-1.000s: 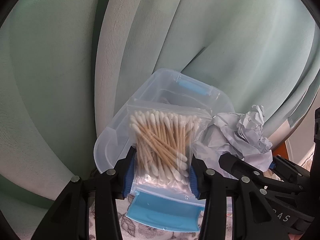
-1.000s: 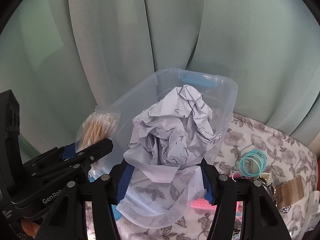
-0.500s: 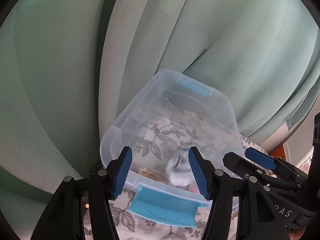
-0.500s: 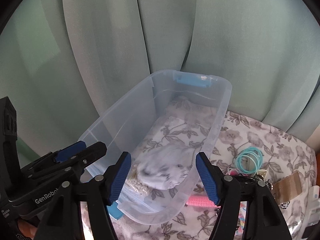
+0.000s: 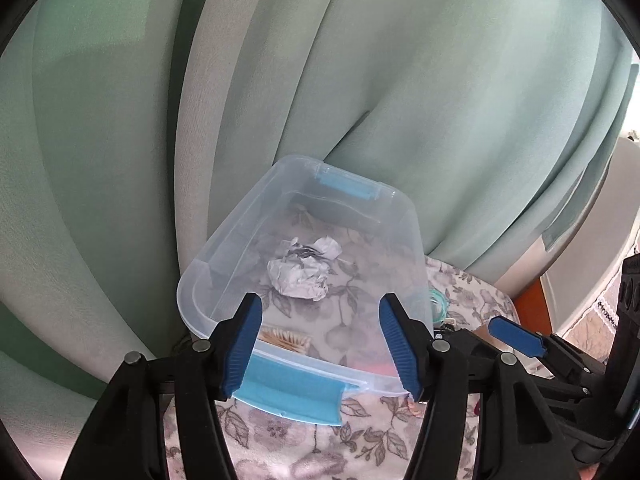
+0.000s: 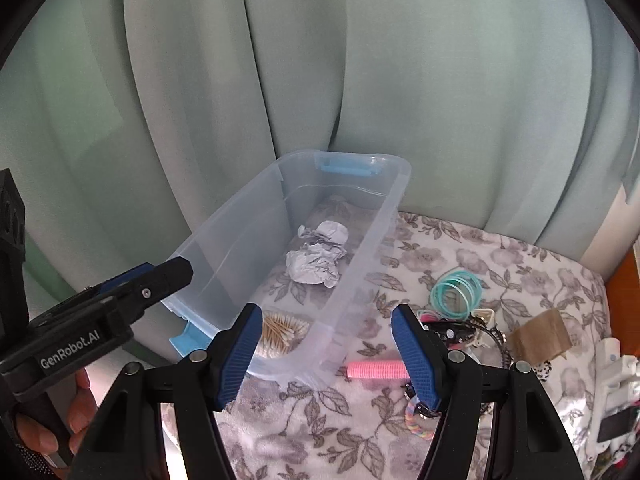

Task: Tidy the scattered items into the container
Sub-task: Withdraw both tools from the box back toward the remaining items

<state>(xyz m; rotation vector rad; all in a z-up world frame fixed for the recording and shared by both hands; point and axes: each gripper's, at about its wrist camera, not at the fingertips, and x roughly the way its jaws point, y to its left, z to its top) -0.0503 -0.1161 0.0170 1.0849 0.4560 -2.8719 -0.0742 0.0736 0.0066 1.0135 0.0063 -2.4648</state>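
Pale green curtain [image 6: 400, 80], soft vertical folds, fills the whole background. Below it, a floral fleece cover [image 6: 440, 256] carries the work. The container [image 6: 236, 240], a clear rigid plastic tub with blue end latches, lies from 6 toward 12 o'clock in the right wrist view.

Step in hand: two items delivered, both tools free. The crumpled paper ball [image 6: 318, 258], sharply creased, rests mid-floor of the tub; the bag of cotton swabs [image 6: 280, 330], wooden stems in a clear pouch, lies at the tub's near end.

The left gripper [image 5: 320, 342] and right gripper [image 6: 328, 354] stand spread, nothing between the ribbed blue pads; both have just been opening, the left more recently.

Outstanding, on the cover at 3 to 4 o'clock of the tub: teal elastic bands [image 6: 456, 290], looped and thin; a pink ridged roller [image 6: 376, 370]; a brown cardboard piece [image 6: 540, 334].

Next move, by judgement: swing the right tool to the roller, nearest it, and close across its short axis.
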